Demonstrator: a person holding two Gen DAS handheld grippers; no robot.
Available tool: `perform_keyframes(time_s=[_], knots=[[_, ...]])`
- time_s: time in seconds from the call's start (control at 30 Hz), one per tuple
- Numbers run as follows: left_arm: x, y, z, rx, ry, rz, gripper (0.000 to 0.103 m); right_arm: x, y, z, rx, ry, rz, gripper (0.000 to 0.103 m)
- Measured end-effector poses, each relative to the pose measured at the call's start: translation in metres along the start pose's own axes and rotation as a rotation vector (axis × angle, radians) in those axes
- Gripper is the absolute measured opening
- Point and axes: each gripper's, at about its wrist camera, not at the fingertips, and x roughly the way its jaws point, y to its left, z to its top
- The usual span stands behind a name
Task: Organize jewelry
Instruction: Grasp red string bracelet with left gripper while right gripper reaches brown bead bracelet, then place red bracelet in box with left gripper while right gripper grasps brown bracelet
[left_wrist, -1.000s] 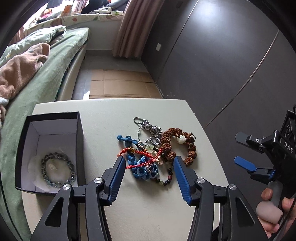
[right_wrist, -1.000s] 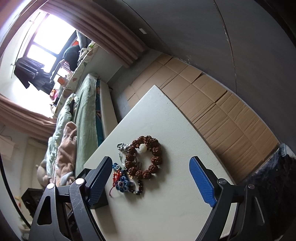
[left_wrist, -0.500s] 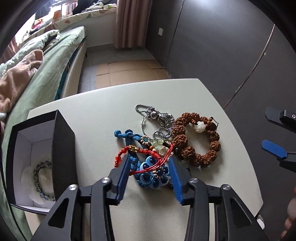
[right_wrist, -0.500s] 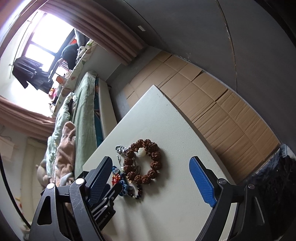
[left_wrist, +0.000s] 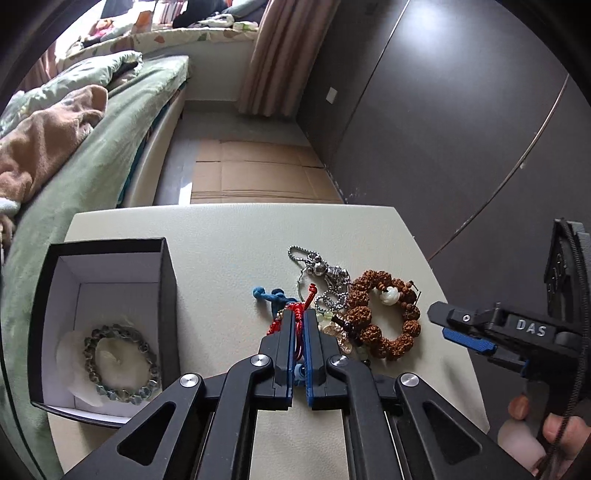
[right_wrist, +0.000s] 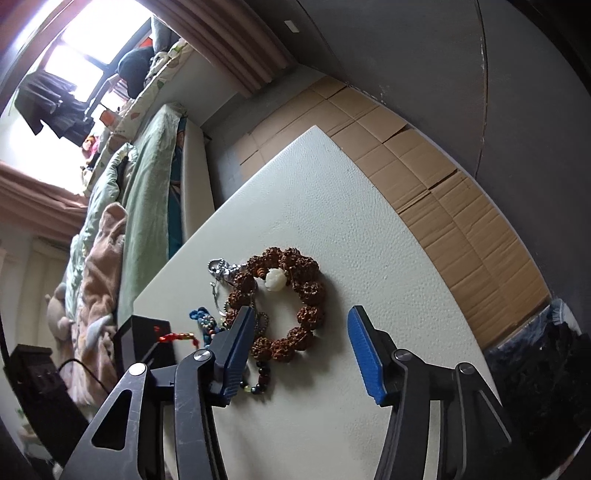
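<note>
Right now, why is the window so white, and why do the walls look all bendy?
In the right wrist view, daylight overexposes the window, washing it white. In the left wrist view, the fisheye lens bows the dark wall and table edges; both views darken at the corners. The brown bead bracelet stays sharp.

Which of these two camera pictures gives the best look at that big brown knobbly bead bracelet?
The right wrist view. There the brown bead bracelet lies as a nearly whole ring with its white bead on top, only its left edge behind one finger of the open right gripper. The left wrist view shows it smaller, off to the right, partly overlapped by tangled jewelry.
</note>
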Motion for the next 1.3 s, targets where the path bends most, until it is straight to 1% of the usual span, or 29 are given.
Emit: perform_keyframes(time_s=[0.17, 0.3, 0.33, 0.37, 0.4, 0.5, 0.53, 0.57, 0.6, 0.7, 0.83, 0.9, 0.97, 1.0, 1.07, 1.13, 1.2, 1.3], knots=[[-0.013, 0.006, 0.002, -0.017, -0.028, -0.015, 0.004, 0.012, 0.004, 0.001, -0.028, 0.01, -0.064, 0.054], [-0.026, 0.013, 0.005, -0.029, -0.059, -0.018, 0.004, 0.023, 0.015, -0.001, -0.084, 0.01, -0.138, 0.054], [-0.029, 0.014, 0.005, -0.031, -0.069, -0.013, 0.004, 0.027, 0.018, -0.001, -0.101, 0.014, -0.16, 0.05], [-0.032, 0.015, 0.005, -0.031, -0.077, -0.007, 0.004, 0.029, 0.022, -0.002, -0.12, 0.006, -0.188, 0.049], [-0.034, 0.016, 0.004, -0.031, -0.084, -0.004, 0.004, 0.03, 0.026, -0.003, -0.144, -0.005, -0.222, 0.044], [-0.042, 0.023, 0.004, -0.046, -0.096, -0.009, 0.004, 0.035, 0.038, -0.009, -0.212, -0.018, -0.309, 0.039], [-0.044, 0.026, 0.003, -0.052, -0.1, -0.01, 0.004, 0.036, 0.041, -0.012, -0.232, -0.022, -0.33, 0.028], [-0.047, 0.028, 0.003, -0.058, -0.107, -0.01, 0.004, 0.036, 0.043, -0.014, -0.25, -0.024, -0.348, 0.023], [-0.049, 0.031, 0.003, -0.063, -0.113, -0.009, 0.004, 0.036, 0.045, -0.015, -0.254, -0.021, -0.34, 0.022], [-0.059, 0.039, 0.003, -0.086, -0.141, -0.018, 0.004, 0.027, 0.04, -0.016, -0.207, -0.007, -0.259, 0.021], [-0.077, 0.047, 0.003, -0.113, -0.199, -0.03, 0.004, 0.003, 0.034, -0.014, -0.167, -0.064, -0.158, 0.021], [-0.085, 0.054, 0.003, -0.133, -0.224, -0.029, 0.004, -0.01, 0.032, -0.014, -0.145, -0.089, -0.079, 0.021], [-0.089, 0.06, 0.003, -0.154, -0.236, -0.024, 0.004, -0.021, 0.031, -0.015, -0.126, -0.104, 0.02, 0.021], [-0.09, 0.064, 0.004, -0.166, -0.24, -0.02, 0.004, -0.026, 0.031, -0.016, -0.118, -0.112, 0.066, 0.021], [-0.091, 0.07, 0.004, -0.19, -0.244, -0.01, 0.004, -0.035, 0.035, -0.019, -0.111, -0.132, 0.132, 0.021], [-0.092, 0.075, 0.005, -0.21, -0.244, 0.024, 0.004, -0.04, 0.038, -0.023, -0.106, -0.146, 0.191, 0.021], [-0.09, 0.079, 0.006, -0.227, -0.225, 0.054, 0.004, -0.042, 0.046, -0.023, -0.1, -0.154, 0.25, 0.021], [-0.082, 0.086, 0.009, -0.255, -0.184, 0.052, 0.004, -0.044, 0.054, -0.025, -0.093, -0.165, 0.33, 0.021]])
